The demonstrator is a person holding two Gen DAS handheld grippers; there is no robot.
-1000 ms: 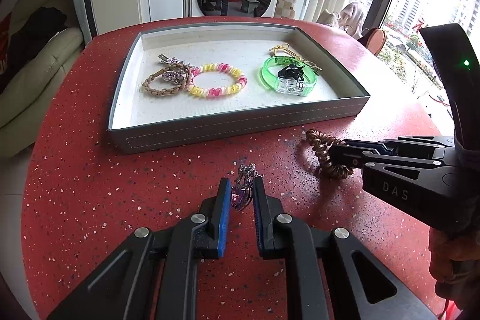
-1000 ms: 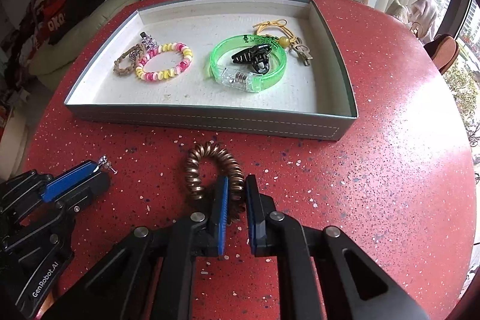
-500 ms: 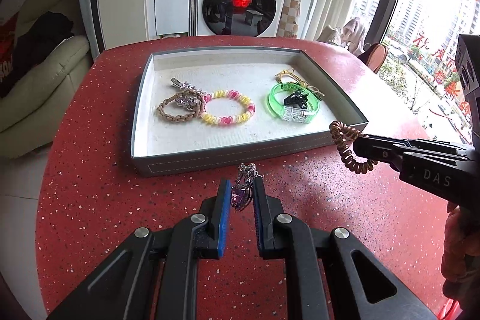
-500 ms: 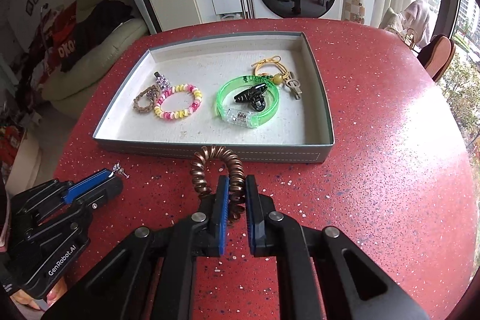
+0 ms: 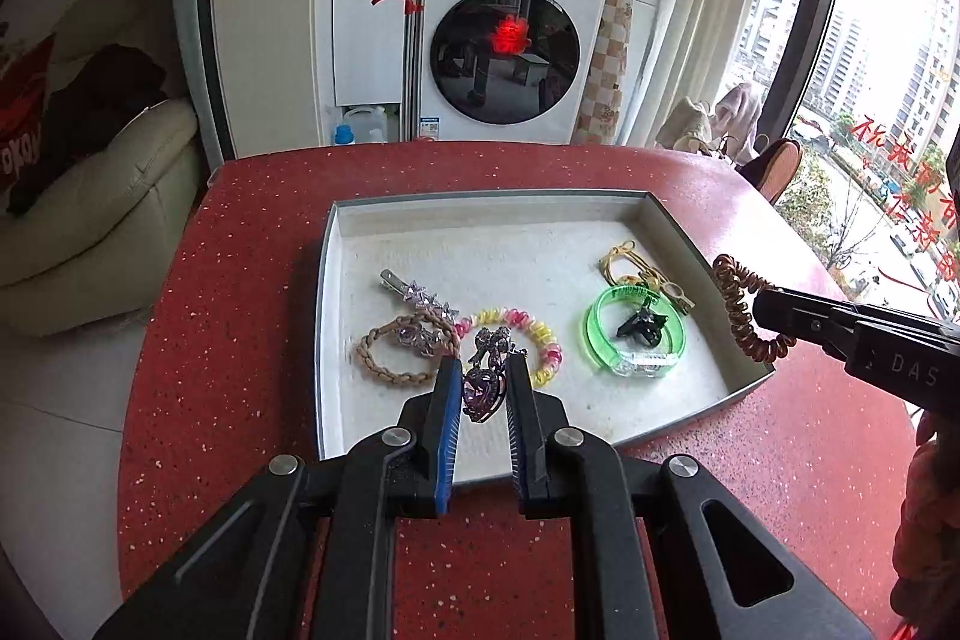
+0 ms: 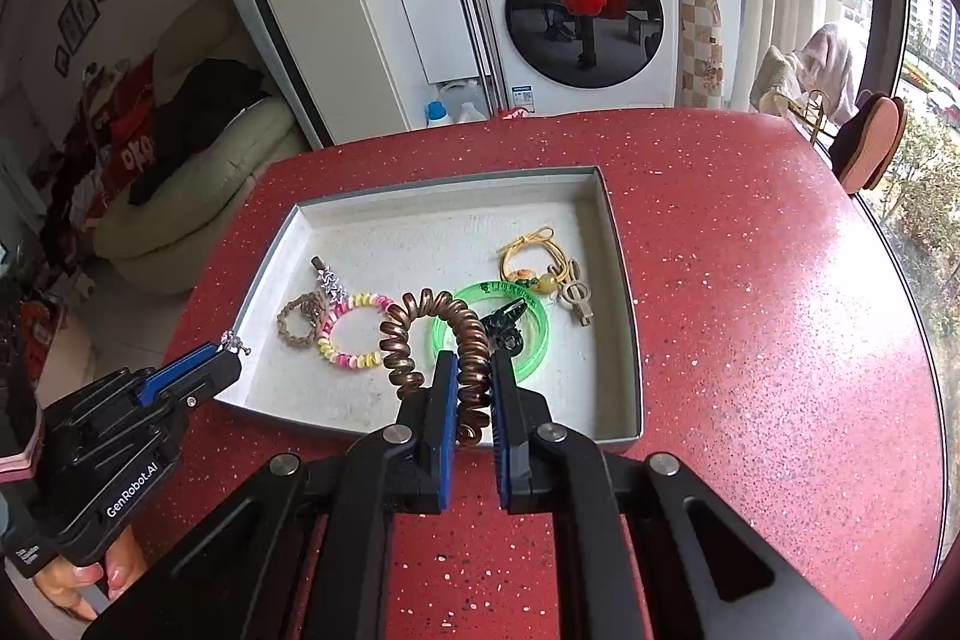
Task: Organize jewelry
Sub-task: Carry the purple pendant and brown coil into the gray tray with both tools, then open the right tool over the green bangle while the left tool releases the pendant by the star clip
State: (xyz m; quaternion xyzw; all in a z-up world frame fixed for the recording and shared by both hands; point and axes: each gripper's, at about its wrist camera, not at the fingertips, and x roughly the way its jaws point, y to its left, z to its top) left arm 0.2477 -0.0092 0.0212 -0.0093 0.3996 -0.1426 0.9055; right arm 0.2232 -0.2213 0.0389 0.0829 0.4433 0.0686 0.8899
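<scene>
My left gripper (image 5: 483,370) is shut on a purple heart pendant (image 5: 483,387) and holds it in the air over the near edge of the grey tray (image 5: 327,280). My right gripper (image 6: 469,364) is shut on a brown spiral hair tie (image 6: 420,334), lifted over the tray's (image 6: 624,316) near side. The hair tie also shows in the left wrist view (image 5: 741,307). In the tray lie a braided tan bracelet (image 5: 390,358), a star hair clip (image 5: 420,295), a pink-yellow spiral tie (image 5: 534,334), a green bangle (image 5: 630,340) with a black clip (image 5: 643,325), and a yellow cord (image 5: 630,262).
The tray sits on a round red speckled table (image 5: 780,460). A washing machine (image 5: 504,40) and a cream sofa (image 5: 90,196) stand beyond the table. A window (image 5: 888,100) is at the right.
Both grippers have risen from the table and moved forward over the tray, each still holding its piece.
</scene>
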